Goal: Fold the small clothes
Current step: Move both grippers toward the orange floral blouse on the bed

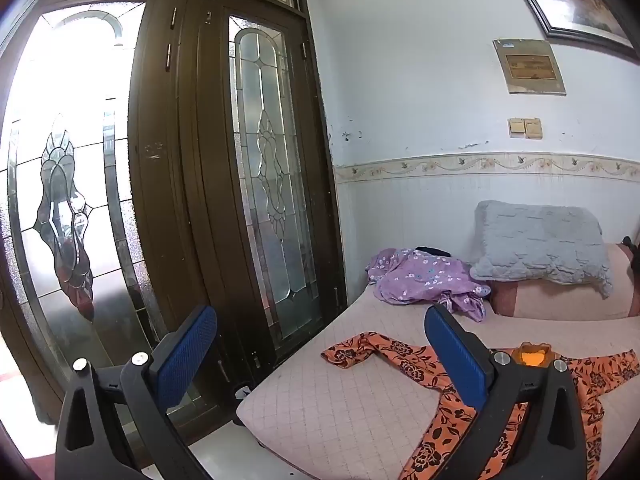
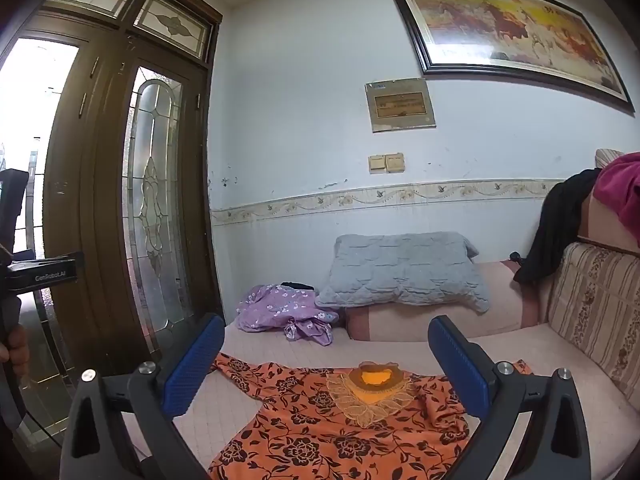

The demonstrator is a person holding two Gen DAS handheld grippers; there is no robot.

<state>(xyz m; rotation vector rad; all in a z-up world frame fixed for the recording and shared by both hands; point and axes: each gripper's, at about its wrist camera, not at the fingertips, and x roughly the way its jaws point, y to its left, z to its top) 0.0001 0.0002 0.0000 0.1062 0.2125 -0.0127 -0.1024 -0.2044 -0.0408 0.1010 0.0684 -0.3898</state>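
An orange top with a dark flower print [image 2: 316, 420] lies spread flat on the pink quilted sofa seat [image 2: 248, 344], neckline with lace trim [image 2: 374, 390] toward the back, one sleeve [image 1: 360, 350] stretched to the left. It also shows in the left wrist view [image 1: 448, 432]. My right gripper [image 2: 324, 356] is open and empty, held above the top. My left gripper [image 1: 320, 344] is open and empty, above the seat's left edge near the left sleeve.
A crumpled purple flowered garment [image 2: 280, 312] lies at the back left of the seat, next to a grey pillow [image 2: 404, 270]. A striped sofa back [image 2: 592, 320] with dark and magenta cloths [image 2: 624, 188] stands right. Wooden glass doors [image 1: 256, 184] are left.
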